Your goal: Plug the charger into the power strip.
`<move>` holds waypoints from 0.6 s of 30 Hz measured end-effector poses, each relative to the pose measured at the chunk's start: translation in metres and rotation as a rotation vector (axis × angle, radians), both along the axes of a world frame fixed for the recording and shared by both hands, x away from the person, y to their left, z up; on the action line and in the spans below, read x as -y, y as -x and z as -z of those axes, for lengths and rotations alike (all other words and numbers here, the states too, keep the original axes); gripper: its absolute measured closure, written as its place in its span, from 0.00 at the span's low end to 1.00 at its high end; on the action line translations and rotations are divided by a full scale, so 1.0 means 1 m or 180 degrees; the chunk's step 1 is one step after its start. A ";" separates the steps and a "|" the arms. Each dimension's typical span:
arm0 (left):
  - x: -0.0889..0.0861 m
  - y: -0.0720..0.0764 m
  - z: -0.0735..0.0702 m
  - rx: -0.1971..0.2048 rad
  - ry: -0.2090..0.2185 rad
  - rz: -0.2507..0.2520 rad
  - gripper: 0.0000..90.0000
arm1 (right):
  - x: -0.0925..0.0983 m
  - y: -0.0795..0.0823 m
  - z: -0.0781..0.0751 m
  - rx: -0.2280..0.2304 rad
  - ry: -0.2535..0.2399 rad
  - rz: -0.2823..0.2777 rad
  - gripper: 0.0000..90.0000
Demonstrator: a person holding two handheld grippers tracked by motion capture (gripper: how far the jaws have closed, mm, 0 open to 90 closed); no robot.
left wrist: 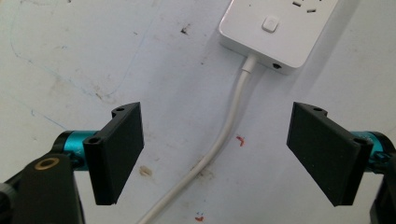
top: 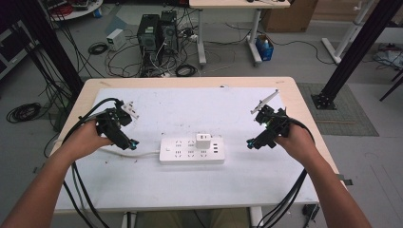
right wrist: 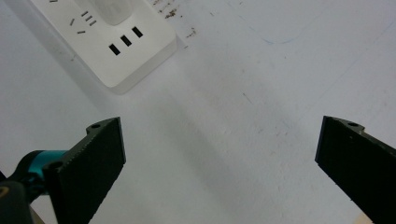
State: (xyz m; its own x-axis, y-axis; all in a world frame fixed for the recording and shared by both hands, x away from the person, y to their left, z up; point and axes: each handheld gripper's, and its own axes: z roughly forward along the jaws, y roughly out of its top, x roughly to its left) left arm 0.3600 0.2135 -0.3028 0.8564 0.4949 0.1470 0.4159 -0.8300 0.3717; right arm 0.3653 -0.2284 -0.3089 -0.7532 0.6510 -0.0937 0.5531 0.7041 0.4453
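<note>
White plastic power strip (top: 191, 150) lying flat near the middle of the white-covered worktop (top: 157, 180), long side across, between the two hands. White cube-shaped charger plug (top: 203, 141) seated upright in a socket toward the strip's right end, beside a row of three small USB slots (right wrist: 125, 40). White round cord (left wrist: 219, 144) leaving the strip's left end and curving off toward the near left.

Left tongs (top: 129, 143) spread, nothing between the pads, hanging over the cord just short of the strip's switch end. Right tongs (top: 253, 142) spread wide and empty, off the strip's right end with bare worktop underneath.

Handling, as a judgement: strip likely light, rigid, smooth-shelled, so prone to sliding or lifting when the charger is pulled; best pinned down on its left half or pinched across its short width near the switch. Charger small, hard, glossy and probably a firm fit in the socket; best taken across two opposite flat faces, low on the body, and drawn straight up to avoid levering the pins. Cord soft and springy, poor for holding, likely to tug the strip round.

Plenty of open surface on every side of the strip; worktop edges well apart from it. Small white plug block (top: 129, 110) behind the left hand, near the far left, out of the way.
</note>
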 end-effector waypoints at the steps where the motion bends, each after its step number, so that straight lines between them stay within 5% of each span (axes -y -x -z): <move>1: 0.000 0.000 0.000 0.0010 -0.0012 0.0010 0.21 | 0.001 0.001 0.000 0.0006 -0.0001 0.0007 0.01; 18: 0.007 0.004 -0.002 0.0076 -0.0039 -0.0006 0.21 | 0.009 0.004 0.014 -0.0055 -0.0025 0.0058 0.01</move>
